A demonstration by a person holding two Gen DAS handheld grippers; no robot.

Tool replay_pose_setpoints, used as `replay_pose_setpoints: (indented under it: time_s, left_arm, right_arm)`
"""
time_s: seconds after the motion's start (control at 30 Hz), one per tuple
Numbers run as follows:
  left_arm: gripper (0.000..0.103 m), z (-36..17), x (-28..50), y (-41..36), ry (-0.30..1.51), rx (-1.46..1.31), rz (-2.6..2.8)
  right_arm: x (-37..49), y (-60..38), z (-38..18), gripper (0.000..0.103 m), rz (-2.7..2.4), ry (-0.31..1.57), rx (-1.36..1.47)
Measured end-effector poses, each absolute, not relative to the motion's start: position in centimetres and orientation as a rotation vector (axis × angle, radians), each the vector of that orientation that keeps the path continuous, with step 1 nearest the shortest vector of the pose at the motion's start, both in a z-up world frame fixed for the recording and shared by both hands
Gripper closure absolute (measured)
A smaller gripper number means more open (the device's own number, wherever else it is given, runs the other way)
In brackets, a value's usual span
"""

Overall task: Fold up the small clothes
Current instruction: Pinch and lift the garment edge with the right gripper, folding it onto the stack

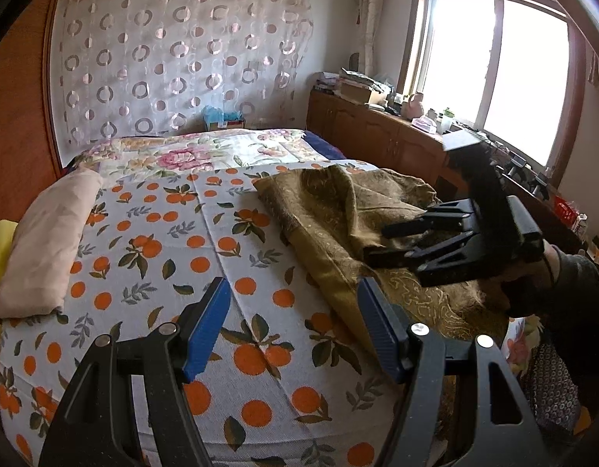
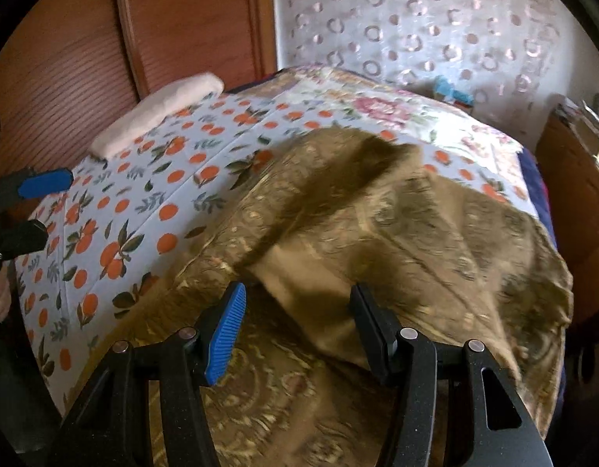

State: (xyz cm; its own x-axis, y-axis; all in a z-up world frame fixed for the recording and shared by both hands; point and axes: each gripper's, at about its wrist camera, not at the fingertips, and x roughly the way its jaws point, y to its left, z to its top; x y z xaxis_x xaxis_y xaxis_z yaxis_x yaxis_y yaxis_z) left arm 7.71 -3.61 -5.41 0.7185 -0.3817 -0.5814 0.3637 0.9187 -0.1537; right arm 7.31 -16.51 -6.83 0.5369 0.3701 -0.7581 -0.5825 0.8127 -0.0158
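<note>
An olive-gold patterned cloth (image 1: 338,210) lies rumpled on the right side of the bed; it fills the right wrist view (image 2: 377,225). My left gripper (image 1: 295,311) is open and empty, above the orange-print sheet (image 1: 183,233) just left of the cloth's near edge. My right gripper (image 2: 297,311) is open, low over a raised fold of the cloth, holding nothing. The right gripper also shows in the left wrist view (image 1: 381,245), over the cloth. The left gripper's fingers (image 2: 42,183) show at the far left of the right wrist view.
A folded pale pink cloth (image 1: 46,241) lies along the bed's left edge, next to a wooden panel (image 2: 183,19). A floral quilt (image 1: 206,151) covers the far bed. A cluttered wooden cabinet (image 1: 377,132) stands under the window at right.
</note>
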Motion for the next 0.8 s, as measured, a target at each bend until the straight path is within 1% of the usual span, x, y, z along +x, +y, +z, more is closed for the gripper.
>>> replay_pose_setpoints:
  time_s: [0.2,0.23,0.27,0.3,0.33,0.37,0.4,0.47,0.63,0.8]
  left_arm:
    - [0.034,-5.5,7.6,-3.9,0.653,-0.029,-0.424]
    - [0.034,-5.5,7.5,-4.0,0.654,-0.028,-0.426]
    - [0.034,-5.6,7.5,-4.1,0.655,-0.027,-0.427]
    - [0.034,-5.7,7.5,-4.2,0.658,-0.025,-0.429]
    - [0.034,-5.7,7.5,-4.3,0.66,-0.024,-0.43]
    - [0.034,-5.8,7.5,-4.3,0.664,-0.024,-0.431]
    - [0.034,-5.9,7.4,-4.4,0.667,-0.022,-0.432]
    - [0.034,-5.9,7.3,-4.4,0.669,-0.017,-0.434]
    - [0.034,-5.8,7.2,-4.5,0.666,-0.026,-0.437]
    - [0.034,-5.8,7.2,-4.6,0.67,-0.02,-0.441]
  right_arm:
    - [8.7,-15.8,-8.1,0.045,0.578,0.85,-0.309]
    - [8.8,-16.0,-8.0,0.046,0.593,0.844,-0.305]
    - [9.0,-16.2,-8.0,0.05,0.593,0.843,-0.297]
    - [9.2,-16.2,-8.1,0.06,0.587,0.84,-0.297]
    - [9.3,-16.4,-8.1,0.081,0.585,0.835,-0.3]
    - [9.5,-16.2,-8.2,0.093,0.581,0.832,-0.306]
    - [9.5,-16.5,-8.0,0.097,0.564,0.827,-0.314]
    - [10.1,-17.4,-6.7,0.098,0.502,0.793,-0.314]
    - [13.2,-22.0,-1.5,0.098,0.35,0.678,-0.287]
    - [16.8,-25.1,0.9,0.098,0.239,0.65,-0.257]
